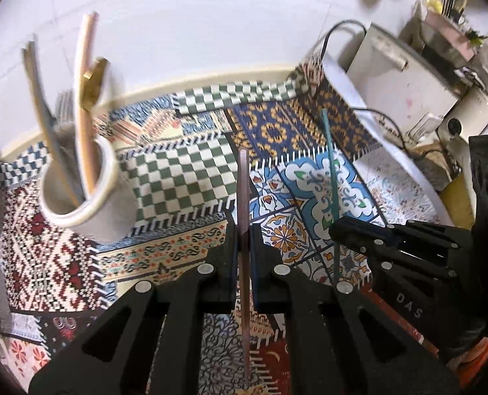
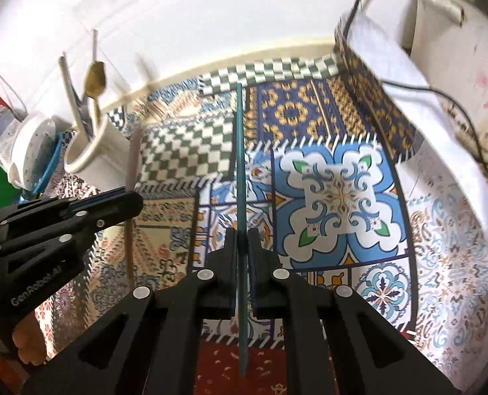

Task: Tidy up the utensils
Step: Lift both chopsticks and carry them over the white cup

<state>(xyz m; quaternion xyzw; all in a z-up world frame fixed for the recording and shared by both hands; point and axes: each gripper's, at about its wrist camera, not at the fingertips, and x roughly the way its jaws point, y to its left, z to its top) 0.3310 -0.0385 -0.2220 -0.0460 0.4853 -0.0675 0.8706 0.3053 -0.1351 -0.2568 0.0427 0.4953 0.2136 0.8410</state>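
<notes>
Left gripper: jaws clamped on pink stick, stick upright above patchwork cloth on tabletop. Right gripper: jaws clamped on teal stick. White cup with spoons at 10 o'clock of left gripper. Writing: "DAS" on right gripper body, "GenRobot.AI" on left gripper body.

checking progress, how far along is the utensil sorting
Done: the white cup already holds several utensils, a gold spoon among them. In hand: the left gripper is shut on a pinkish stick and the right gripper on a teal stick, both above the patterned cloth. Left: both sticks have yet to go in the cup.
</notes>
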